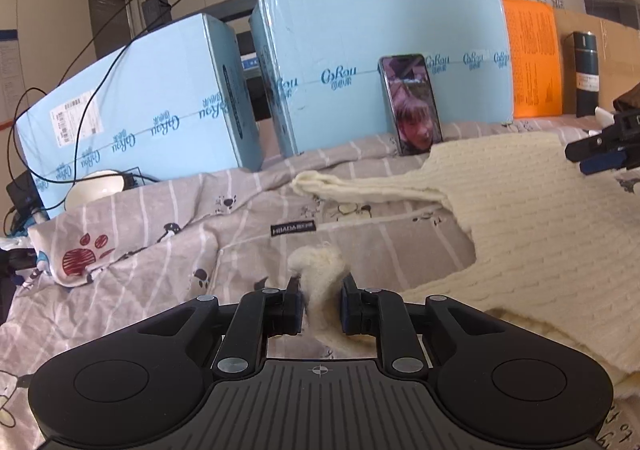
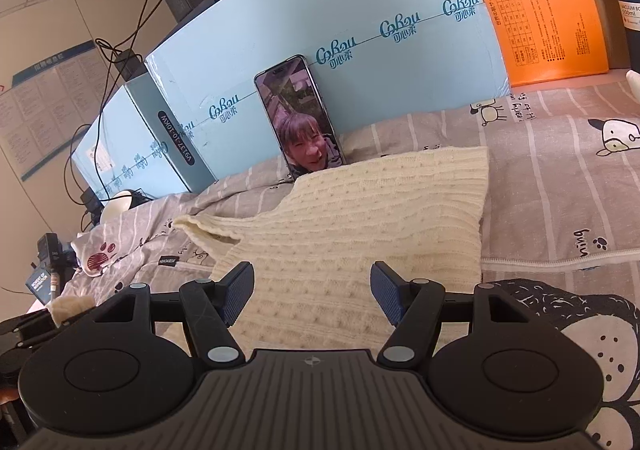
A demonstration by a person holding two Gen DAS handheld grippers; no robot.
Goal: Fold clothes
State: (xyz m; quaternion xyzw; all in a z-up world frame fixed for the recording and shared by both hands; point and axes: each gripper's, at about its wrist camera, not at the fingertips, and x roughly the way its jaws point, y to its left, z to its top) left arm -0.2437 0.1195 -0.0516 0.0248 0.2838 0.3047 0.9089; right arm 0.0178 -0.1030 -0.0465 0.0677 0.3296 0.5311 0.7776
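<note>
Fingers (image 1: 296,292) of my left gripper (image 1: 320,290) are clamped on a bunched cuff or hem of the cream knit sweater (image 1: 532,217), while the fingers (image 2: 240,290) of my right gripper (image 2: 312,296) stand apart, hovering over the sweater's body with nothing between them. That sweater lies spread on the striped cartoon-print bedsheet (image 1: 168,250), one sleeve (image 1: 360,185) stretched out to its side.

To do this fold well, I judge I should lift the pinched knit only a little and carry it across toward the sweater's middle, keeping the fabric taut. My right fingers could pin the body so it does not drag.

Counting outward from the sweater: one sweater, one phone (image 1: 412,105) propped just behind it, two light-blue cartons (image 1: 380,61) behind the phone, one orange sheet (image 1: 530,57) beside them, one dark flask (image 1: 585,73), one white bowl (image 1: 96,185) far off the sleeve's end.
</note>
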